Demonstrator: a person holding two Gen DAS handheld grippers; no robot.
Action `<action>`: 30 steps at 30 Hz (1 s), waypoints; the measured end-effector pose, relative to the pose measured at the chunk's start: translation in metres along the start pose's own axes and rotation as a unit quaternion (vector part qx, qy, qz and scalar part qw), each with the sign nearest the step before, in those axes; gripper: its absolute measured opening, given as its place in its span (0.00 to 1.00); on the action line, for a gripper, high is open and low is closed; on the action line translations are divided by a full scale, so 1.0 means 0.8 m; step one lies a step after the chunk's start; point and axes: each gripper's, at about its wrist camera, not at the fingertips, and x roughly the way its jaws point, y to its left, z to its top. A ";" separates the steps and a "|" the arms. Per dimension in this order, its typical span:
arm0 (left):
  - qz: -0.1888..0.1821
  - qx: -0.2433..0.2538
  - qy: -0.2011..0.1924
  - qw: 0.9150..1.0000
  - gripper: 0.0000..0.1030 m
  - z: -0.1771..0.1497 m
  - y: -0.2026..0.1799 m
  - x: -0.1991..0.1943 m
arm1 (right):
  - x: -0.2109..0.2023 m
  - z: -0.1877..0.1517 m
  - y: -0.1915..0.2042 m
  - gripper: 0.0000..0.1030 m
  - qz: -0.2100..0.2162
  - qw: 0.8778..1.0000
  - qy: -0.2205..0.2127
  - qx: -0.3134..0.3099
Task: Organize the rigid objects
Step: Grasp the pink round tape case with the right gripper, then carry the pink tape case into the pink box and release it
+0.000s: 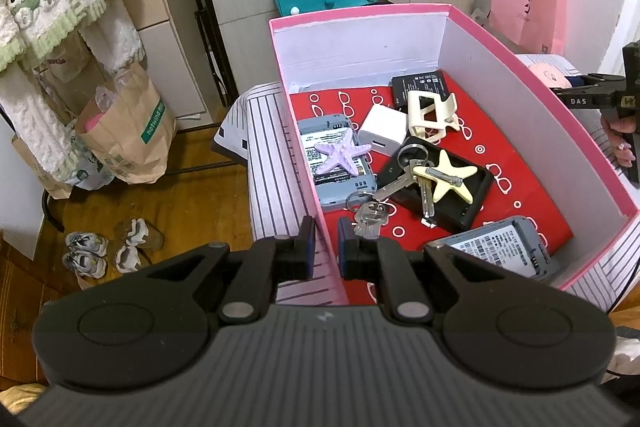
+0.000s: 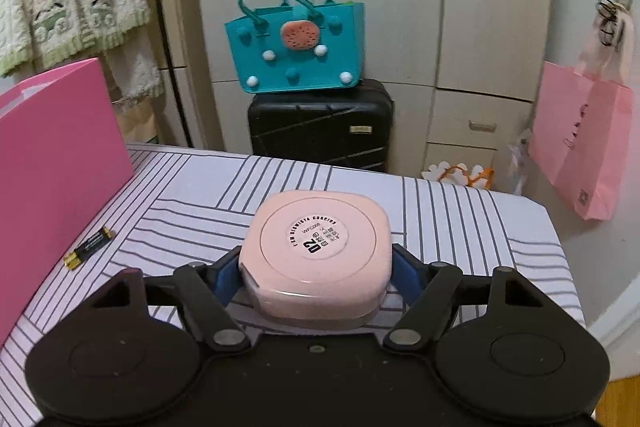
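Observation:
A pink box (image 1: 500, 45) with a red patterned floor holds a purple starfish (image 1: 340, 155), grey devices, a white charger (image 1: 381, 131), a cream hair claw (image 1: 430, 113), keys (image 1: 394, 187) and a yellow starfish clip (image 1: 450, 179). My left gripper (image 1: 325, 247) is shut on the box's near left wall, one finger outside and one inside. My right gripper (image 2: 316, 273) is shut on a pink square compact case (image 2: 318, 255) on the striped bed. A black battery (image 2: 89, 245) lies beside the pink box's outer wall (image 2: 56, 155).
A teal felt bag (image 2: 296, 47) sits on a black suitcase (image 2: 320, 125) behind the bed. A pink paper bag (image 2: 584, 139) hangs at the right. Paper bags (image 1: 124, 131) and shoes (image 1: 108, 251) stand on the wooden floor at the left.

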 end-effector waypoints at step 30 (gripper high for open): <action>-0.019 -0.002 -0.040 0.999 0.13 -0.009 0.007 0.001 | 0.035 0.171 0.293 0.77 0.235 0.951 0.185 -0.071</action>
